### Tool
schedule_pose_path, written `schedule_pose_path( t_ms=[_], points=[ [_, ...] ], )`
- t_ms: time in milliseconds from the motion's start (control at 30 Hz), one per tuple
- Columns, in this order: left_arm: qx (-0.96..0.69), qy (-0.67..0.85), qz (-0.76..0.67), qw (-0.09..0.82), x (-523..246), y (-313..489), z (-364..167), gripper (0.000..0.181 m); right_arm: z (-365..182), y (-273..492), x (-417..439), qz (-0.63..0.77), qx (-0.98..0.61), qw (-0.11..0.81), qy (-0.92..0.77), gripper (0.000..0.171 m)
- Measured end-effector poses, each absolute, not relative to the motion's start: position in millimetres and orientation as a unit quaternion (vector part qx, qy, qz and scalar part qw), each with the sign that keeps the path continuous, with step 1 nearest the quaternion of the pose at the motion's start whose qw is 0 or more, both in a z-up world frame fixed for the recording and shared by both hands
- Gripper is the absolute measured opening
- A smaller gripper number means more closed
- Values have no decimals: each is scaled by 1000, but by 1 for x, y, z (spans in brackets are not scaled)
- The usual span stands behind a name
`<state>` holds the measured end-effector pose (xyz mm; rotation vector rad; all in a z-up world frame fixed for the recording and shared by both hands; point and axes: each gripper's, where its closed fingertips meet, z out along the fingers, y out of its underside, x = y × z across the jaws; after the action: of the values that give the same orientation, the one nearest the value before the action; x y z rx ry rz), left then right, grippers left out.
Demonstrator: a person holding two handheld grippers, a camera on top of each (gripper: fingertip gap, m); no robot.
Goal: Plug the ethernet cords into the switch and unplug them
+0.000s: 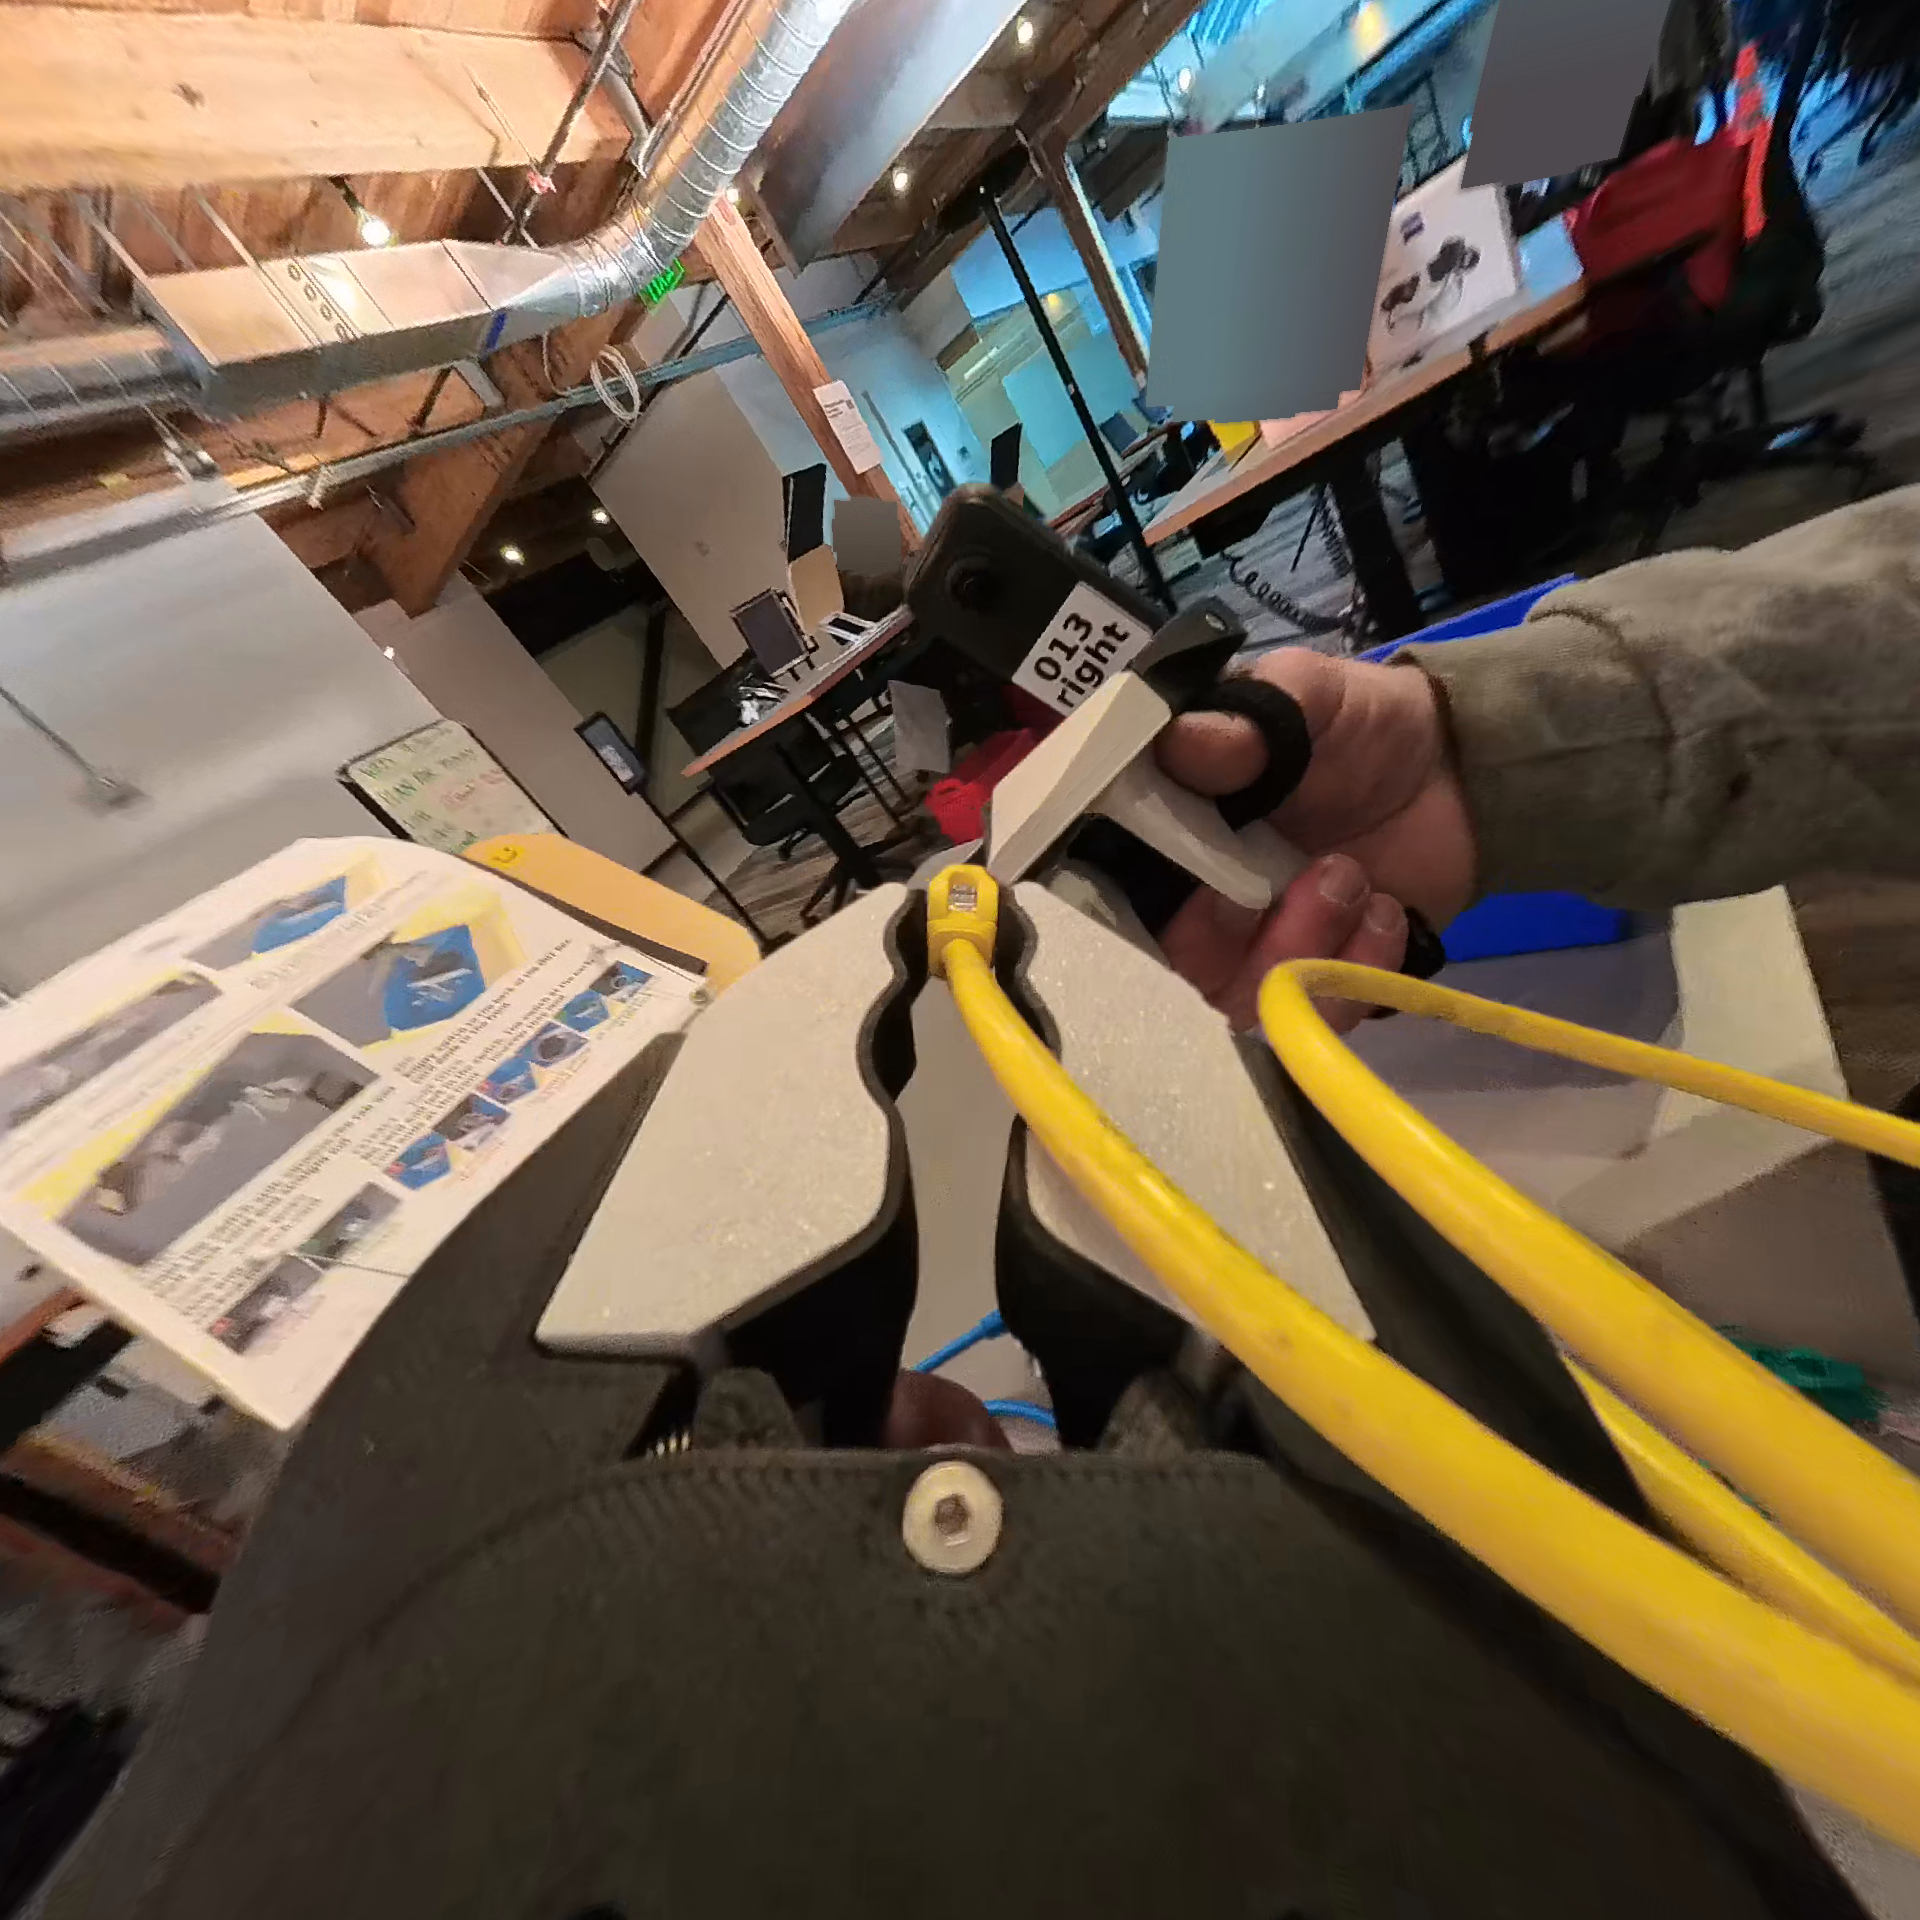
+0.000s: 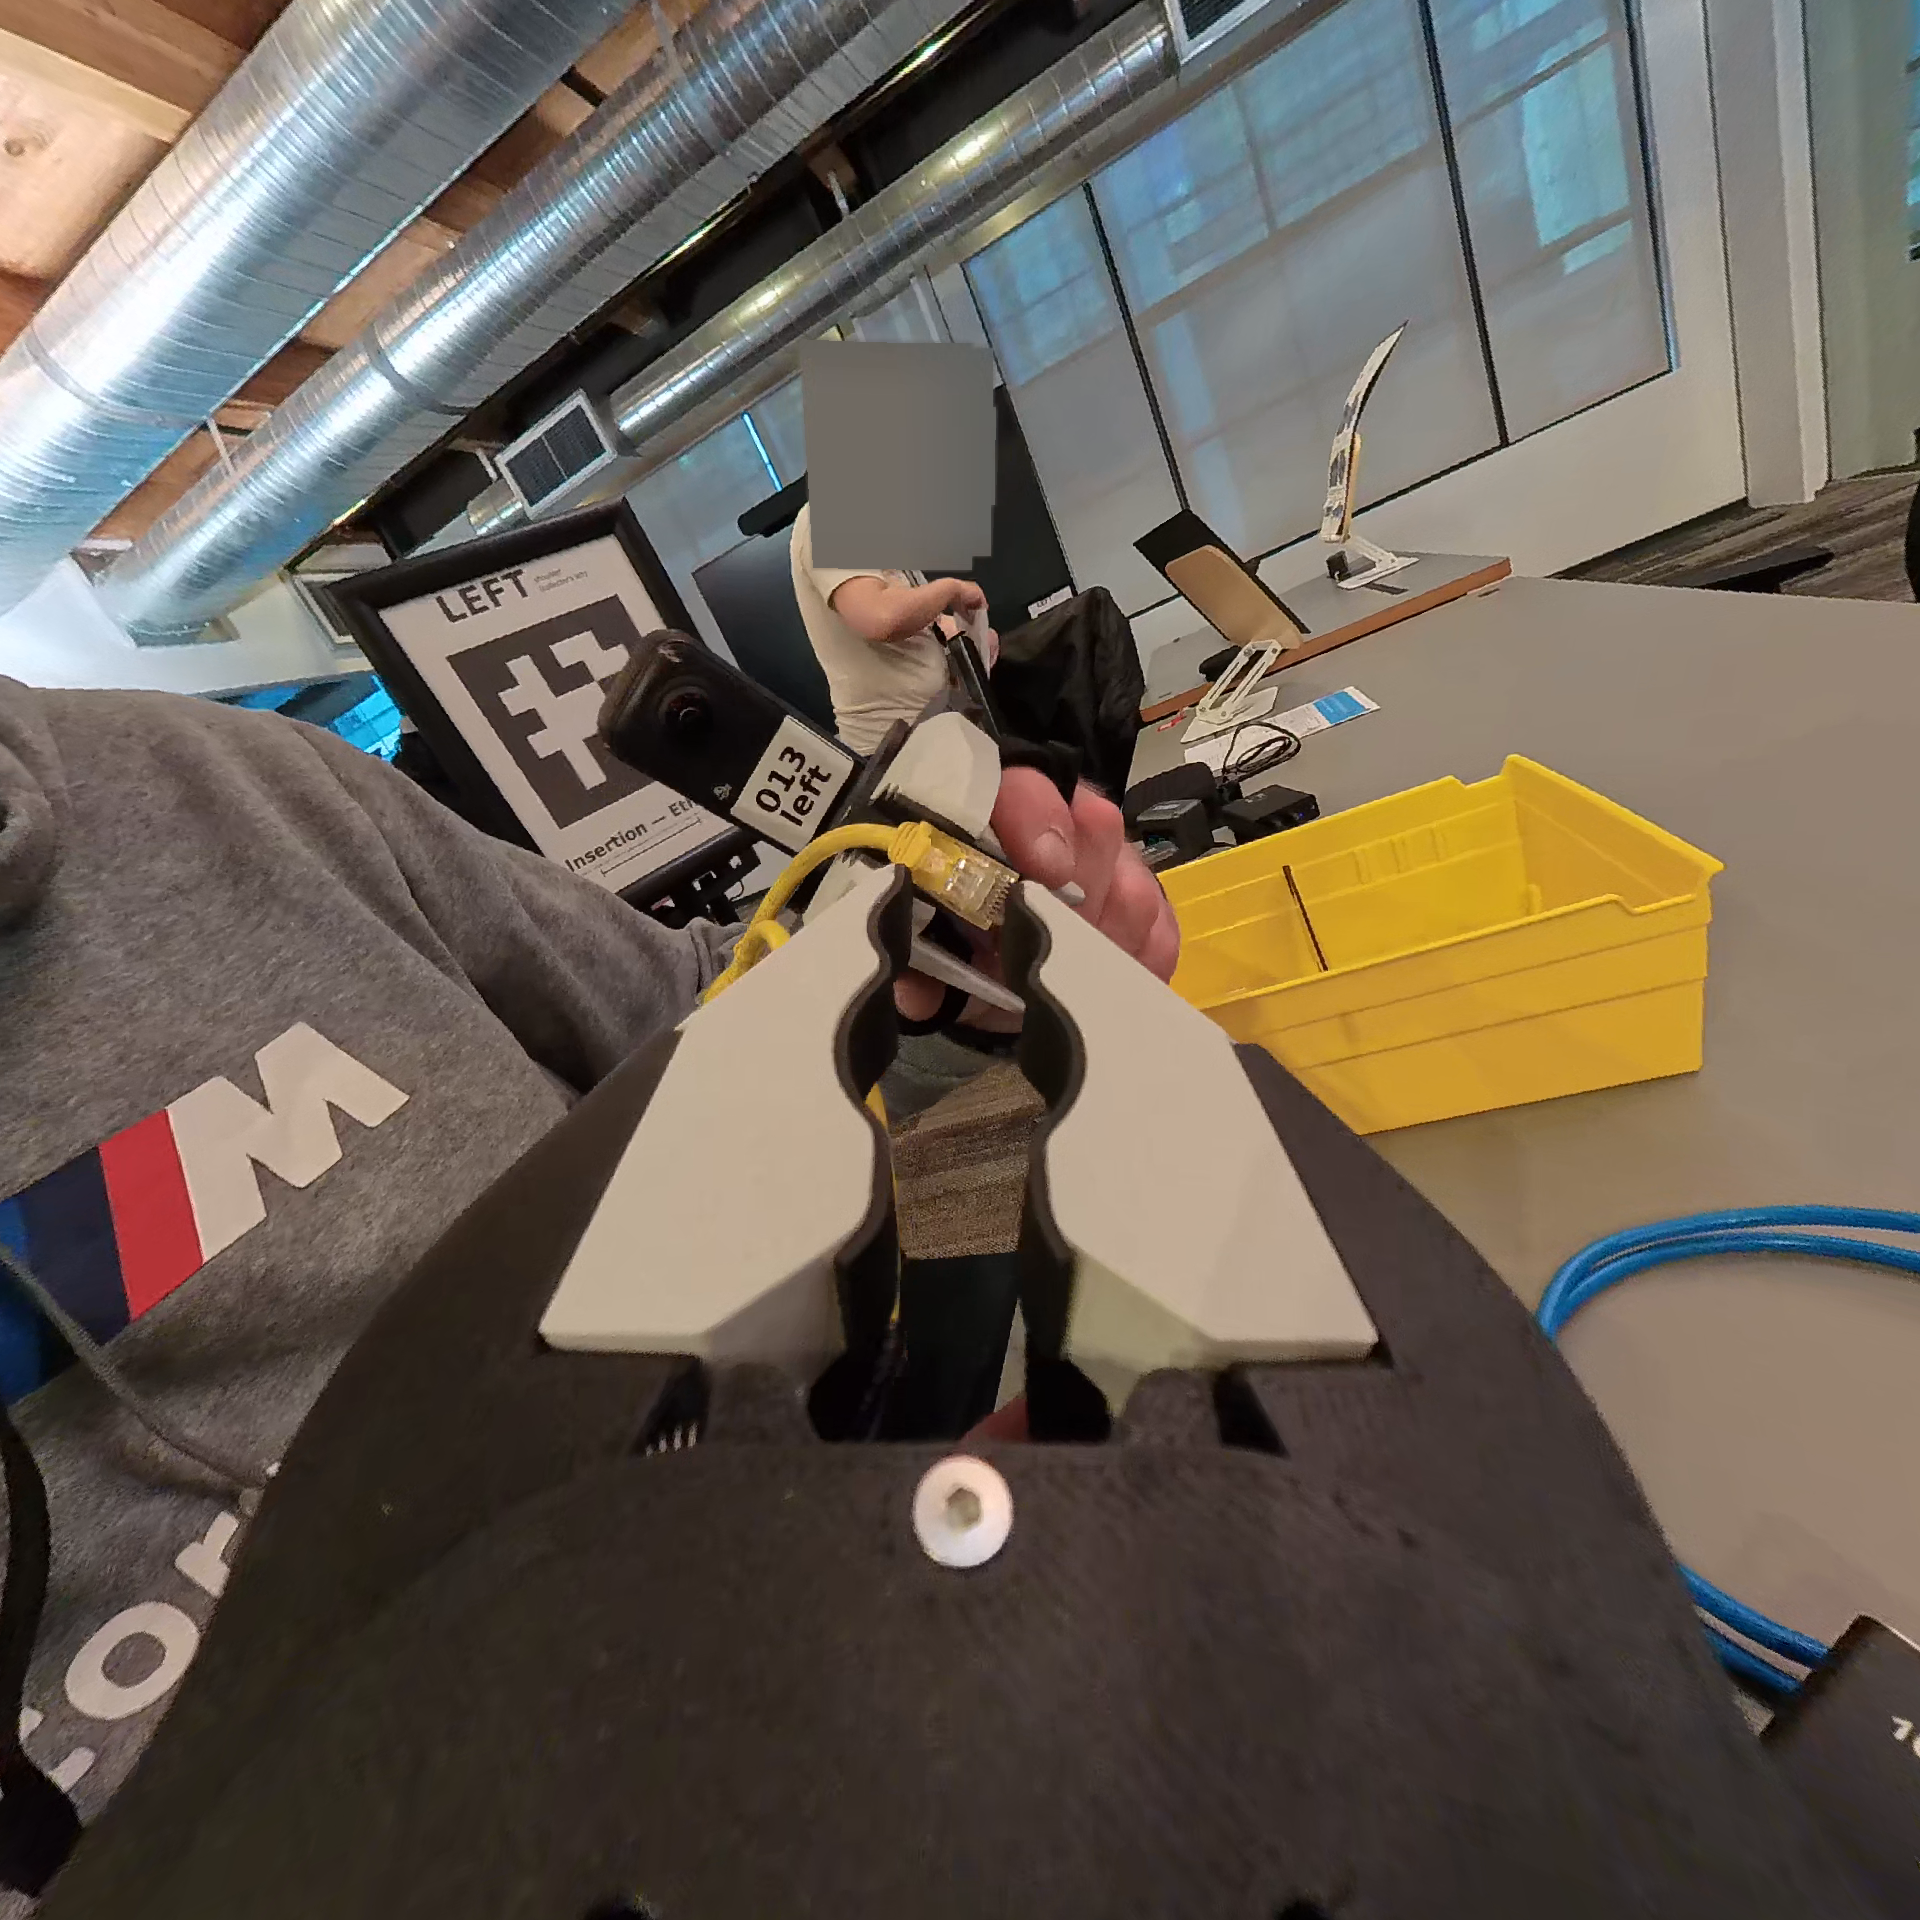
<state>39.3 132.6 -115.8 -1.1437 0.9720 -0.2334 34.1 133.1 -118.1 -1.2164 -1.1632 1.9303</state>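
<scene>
My left gripper [image 1: 961, 920] is shut on the plug end of a yellow ethernet cord [image 1: 1299, 1299], with the plug [image 1: 961, 894] sticking out past its fingertips. The cord loops back to the right. My right gripper [image 2: 958, 902] faces it, jaws slightly apart, and the yellow plug [image 2: 961, 873] sits at the gap between its tips. Each gripper shows in the other's view, the right one [image 1: 1081, 769] and the left one [image 2: 914, 779], both held by hands. No switch is in view.
A yellow plastic bin [image 2: 1455, 935] stands on the grey table [image 2: 1662, 748]. A blue cord [image 2: 1683, 1247] lies coiled at the right, by a black item's corner [image 2: 1849, 1756]. A printed instruction sheet [image 1: 312, 1091] is at the left. A framed marker sign [image 2: 499, 686] and a seated person [image 2: 883, 644] are behind. Both grippers' tips are close together, under 4 cm apart.
</scene>
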Motion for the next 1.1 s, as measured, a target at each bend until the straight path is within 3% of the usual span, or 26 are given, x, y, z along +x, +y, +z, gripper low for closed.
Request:
schedule_pose_path(
  t_ms=[100,533,733,833,933,1033,1100],
  points=[
    [-531,406,-158,727,31,137,-116,12,-121,141,33,718,-468,296,-421,25],
    [-573,355,-236,700,7,155,-127,12,-142,173,34,616,-533,376,-441,29],
    [-593,343,-222,694,-3,165,-135,12,-203,212,36,403,-631,426,-508,61],
    [-601,344,-217,688,-3,169,-141,12,-234,227,39,320,-661,423,-531,63],
    [-608,347,-210,683,-4,170,-146,12,-268,238,48,238,-686,397,-562,71],
    [-615,348,-207,677,-4,173,-152,12,-311,238,59,187,-725,327,-577,97],
    [-617,350,-206,674,-4,174,-155,12,-330,244,64,158,-738,313,-577,101]
  ],
)
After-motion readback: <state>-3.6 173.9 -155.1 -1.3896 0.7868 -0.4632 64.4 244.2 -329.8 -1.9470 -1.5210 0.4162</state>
